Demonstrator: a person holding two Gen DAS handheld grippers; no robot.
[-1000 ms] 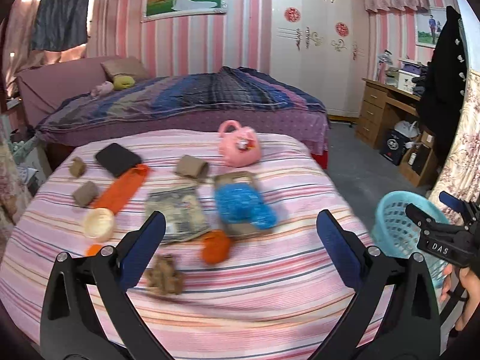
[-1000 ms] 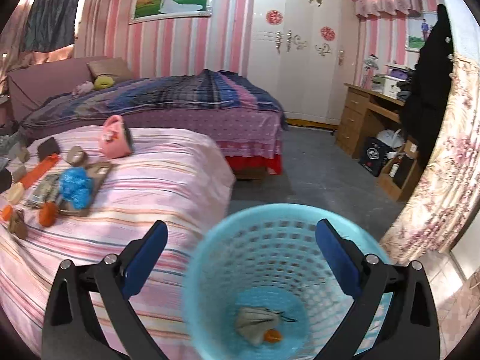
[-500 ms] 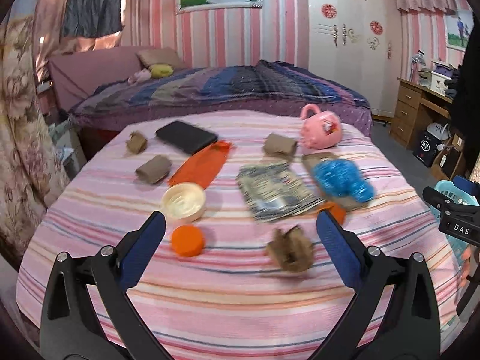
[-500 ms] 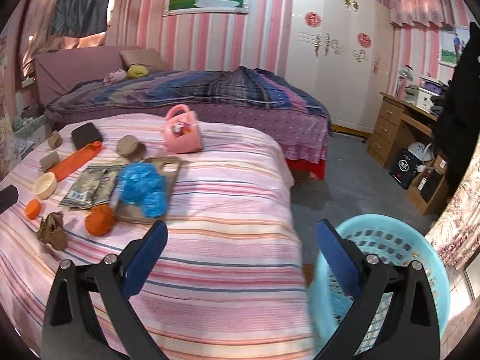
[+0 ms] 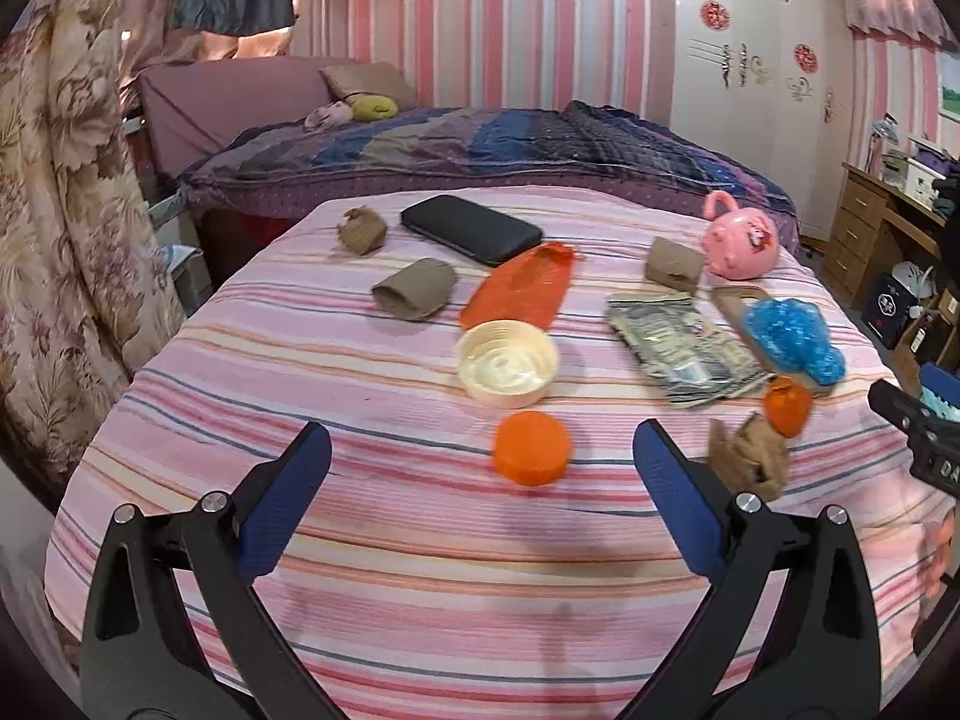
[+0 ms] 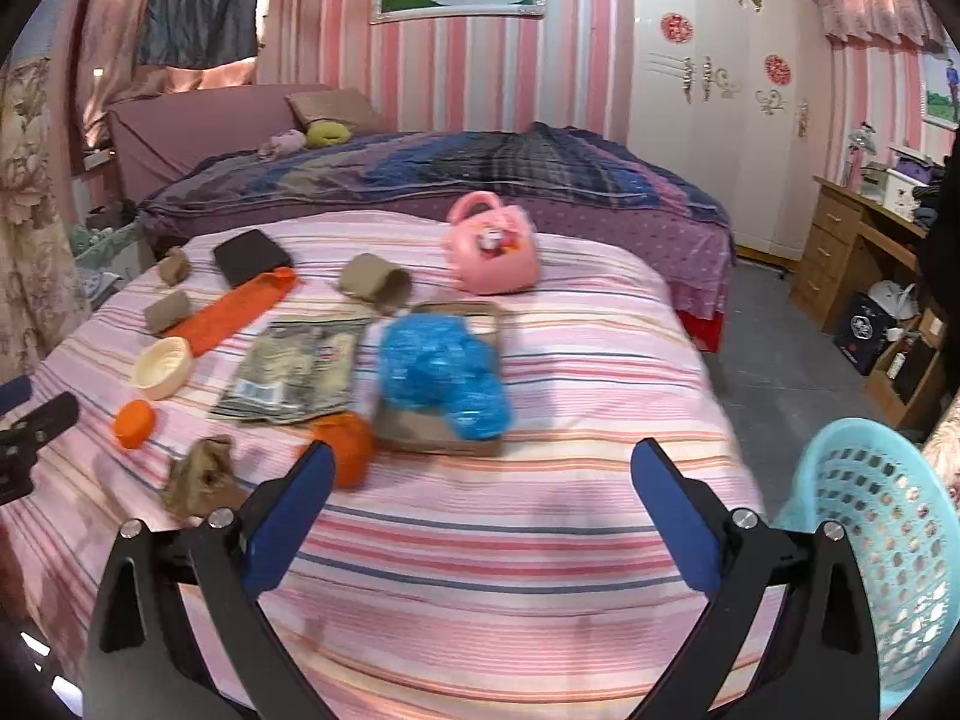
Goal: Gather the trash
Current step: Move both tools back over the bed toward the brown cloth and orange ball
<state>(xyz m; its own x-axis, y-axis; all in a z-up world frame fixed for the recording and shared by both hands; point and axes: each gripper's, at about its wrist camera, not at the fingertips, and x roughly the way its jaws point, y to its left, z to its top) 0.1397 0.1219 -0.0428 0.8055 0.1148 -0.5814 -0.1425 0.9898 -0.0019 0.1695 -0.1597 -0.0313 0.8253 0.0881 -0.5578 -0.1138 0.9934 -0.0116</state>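
We've got both grippers spread wide, nothing held. Orange cap [image 5: 531, 447] lies just ahead between left gripper [image 5: 480, 501] tips — left's nearer. Right gripper [image 6: 482, 501] faces bare sheet; basket [image 6: 882, 546] sits off its right tip.

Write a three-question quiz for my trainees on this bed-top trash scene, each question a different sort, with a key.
1. True or false: the left gripper holds the orange cap.
2. Which lies on the brown tray? A) cream bowl B) blue crumpled bag C) black case
3. Fill in: the blue basket stands beside the bed, on the right gripper's ____ side.

Key: 1 false, both grippers are open and empty. 2 B. 3 right.
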